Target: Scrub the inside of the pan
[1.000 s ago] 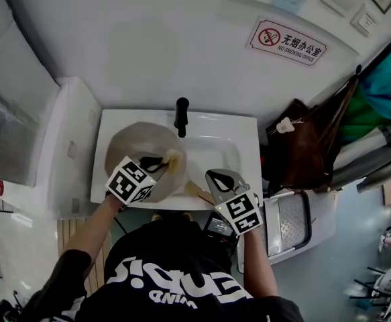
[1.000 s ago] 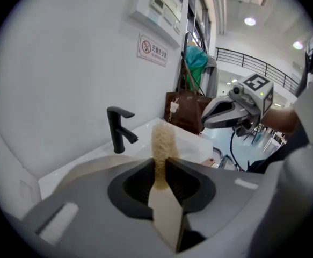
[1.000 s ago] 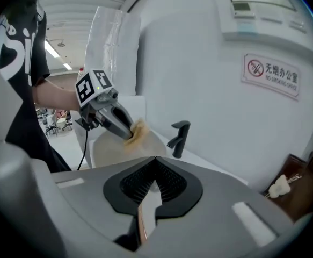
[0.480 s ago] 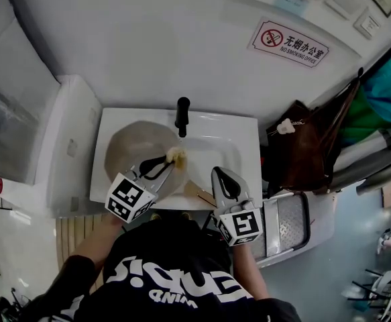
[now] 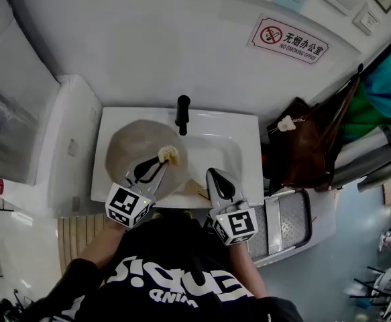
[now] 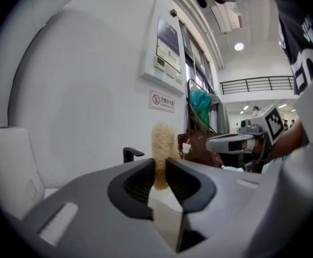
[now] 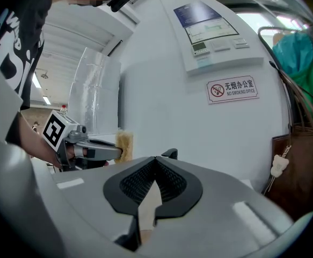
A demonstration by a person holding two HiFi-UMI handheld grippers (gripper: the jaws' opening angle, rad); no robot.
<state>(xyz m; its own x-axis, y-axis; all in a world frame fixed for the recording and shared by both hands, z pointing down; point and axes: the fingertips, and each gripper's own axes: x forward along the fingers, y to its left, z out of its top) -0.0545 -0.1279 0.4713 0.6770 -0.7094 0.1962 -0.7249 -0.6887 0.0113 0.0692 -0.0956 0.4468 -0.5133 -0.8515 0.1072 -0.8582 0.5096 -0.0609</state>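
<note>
A round grey pan (image 5: 133,146) sits in the left half of the white sink (image 5: 246,139), its brown wooden handle (image 5: 195,189) pointing toward the front edge. My left gripper (image 5: 164,159) hovers over the pan's right side, shut on a yellowish scrub sponge (image 5: 169,155). That sponge (image 6: 162,143) sticks up between the left gripper's (image 6: 160,168) fingertips. My right gripper (image 5: 212,174) hangs over the sink's front edge beside the handle, shut, with nothing seen between its tips (image 7: 156,160). I cannot tell whether it touches the handle. From the right gripper view the sponge (image 7: 125,144) shows at the left.
A black faucet (image 5: 182,113) stands at the back of the sink, close behind the pan. A brown bag (image 5: 302,146) hangs at the right, above a metal stool (image 5: 286,223). A no-smoking sign (image 5: 288,42) is on the white wall.
Both grippers have tipped up toward level and risen, their marker cubes drawing back toward the person. The sponge has lifted off the pan's right side and shifted slightly left.
</note>
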